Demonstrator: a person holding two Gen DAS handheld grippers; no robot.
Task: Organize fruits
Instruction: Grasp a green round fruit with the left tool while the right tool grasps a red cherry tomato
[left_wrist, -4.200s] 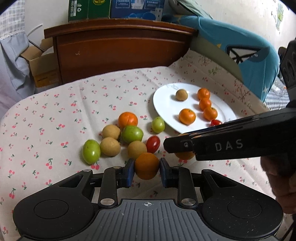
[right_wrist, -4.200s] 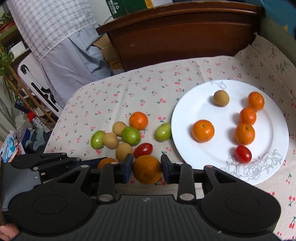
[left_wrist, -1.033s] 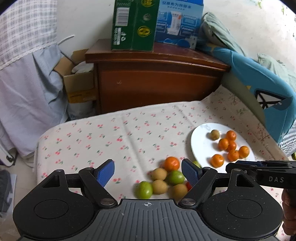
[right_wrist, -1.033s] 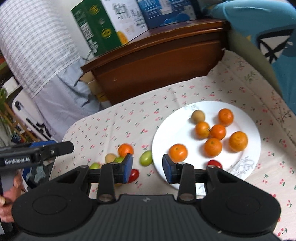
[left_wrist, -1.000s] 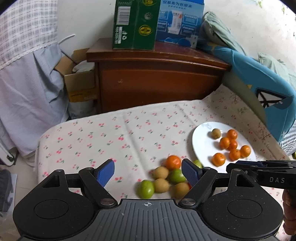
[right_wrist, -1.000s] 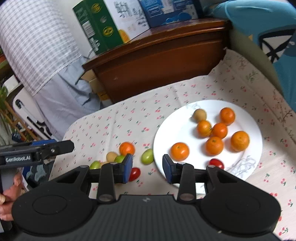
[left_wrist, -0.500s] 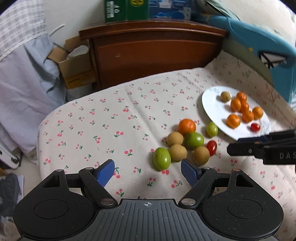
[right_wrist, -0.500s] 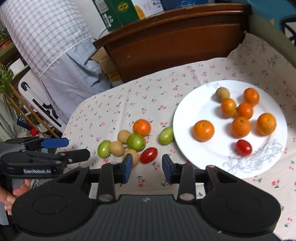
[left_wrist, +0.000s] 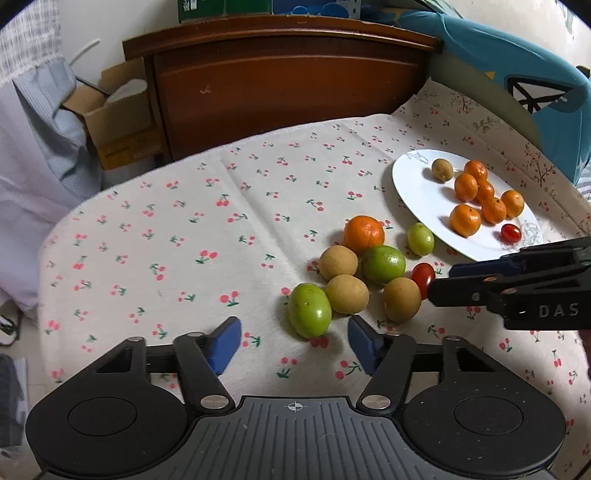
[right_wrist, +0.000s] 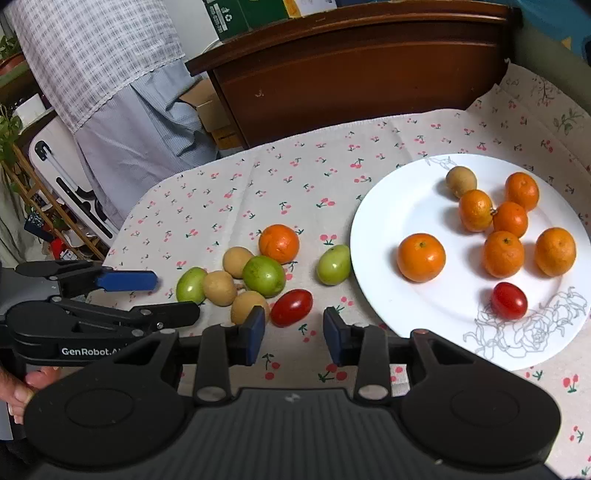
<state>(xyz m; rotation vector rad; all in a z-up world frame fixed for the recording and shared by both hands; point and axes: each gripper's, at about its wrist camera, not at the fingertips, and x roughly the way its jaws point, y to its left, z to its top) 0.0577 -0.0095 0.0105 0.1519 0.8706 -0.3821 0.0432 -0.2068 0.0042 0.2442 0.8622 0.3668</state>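
Note:
A loose cluster of fruit lies on the cherry-print cloth: an orange (left_wrist: 364, 234), green fruits, tan round fruits and a red tomato (right_wrist: 291, 307). The white plate (right_wrist: 388, 206) at the right holds several oranges, one tan fruit and a small red tomato (right_wrist: 509, 300). My left gripper (left_wrist: 294, 341) hovers just short of the nearest green fruit (left_wrist: 309, 315); its jaws are closing and its pads touch nothing. My right gripper (right_wrist: 294, 334) stands open with a narrow gap right behind the red tomato, nothing between its pads.
A dark wooden cabinet (left_wrist: 288, 85) stands behind the table, with cardboard boxes (left_wrist: 114, 122) to its left. A blue cushion (left_wrist: 517, 74) lies behind the plate. The other gripper's fingers (left_wrist: 461, 280) reach in beside the tomato. A hand (right_wrist: 22, 384) holds the left gripper.
Both grippers have come down closer to the fruit cluster. The left jaws have narrowed. The oranges each gripper held earlier are gone from the jaws, and the plate holds more oranges.

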